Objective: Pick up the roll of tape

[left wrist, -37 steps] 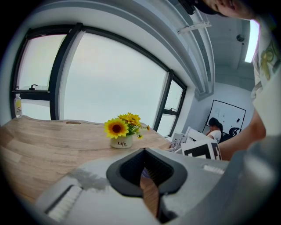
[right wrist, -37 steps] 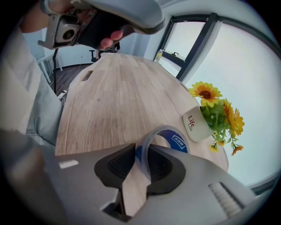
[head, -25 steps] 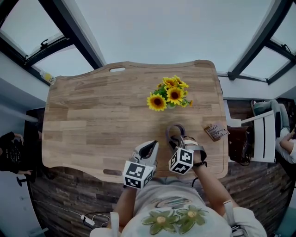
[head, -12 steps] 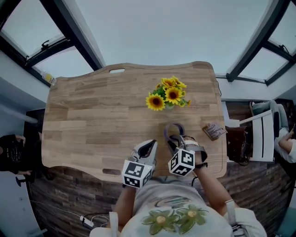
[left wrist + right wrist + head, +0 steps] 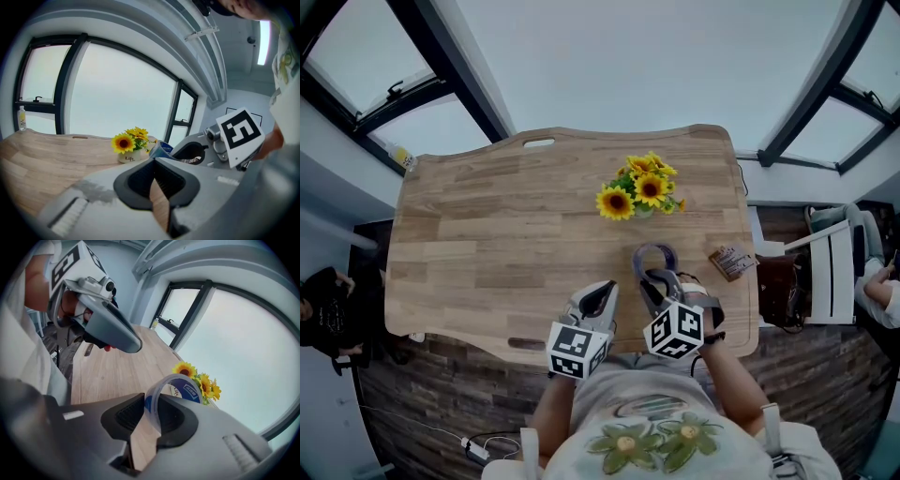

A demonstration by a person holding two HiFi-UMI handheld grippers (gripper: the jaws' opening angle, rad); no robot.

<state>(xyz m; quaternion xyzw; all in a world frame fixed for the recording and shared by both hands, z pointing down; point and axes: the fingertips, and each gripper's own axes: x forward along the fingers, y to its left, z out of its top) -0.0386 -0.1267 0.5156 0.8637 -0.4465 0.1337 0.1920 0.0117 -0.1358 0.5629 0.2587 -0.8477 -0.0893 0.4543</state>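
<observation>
- Blue-labelled clear plastic tape roll (image 5: 174, 389): its wall is pinched betw. the jaws of the right gripper (image 5: 149, 420), centre-right of head view, below the yellow sunflowers in white pot (image 5: 639, 192).
- Roll prob. just off the light wooden table (image 5: 487, 234); hard to tell.
- Jaws of left gripper (image 5: 157, 185) a narrow slit apart, nothing betw.; just left of the right one.

grippers in your hands: two, the left gripper (image 5: 598, 298) and the right gripper (image 5: 654, 281)
roll of tape (image 5: 190, 391): one
table (image 5: 487, 234): one
pot of sunflowers (image 5: 639, 190): one
small packet (image 5: 731, 262) on your table: one
bottle (image 5: 403, 159) by the window: one
</observation>
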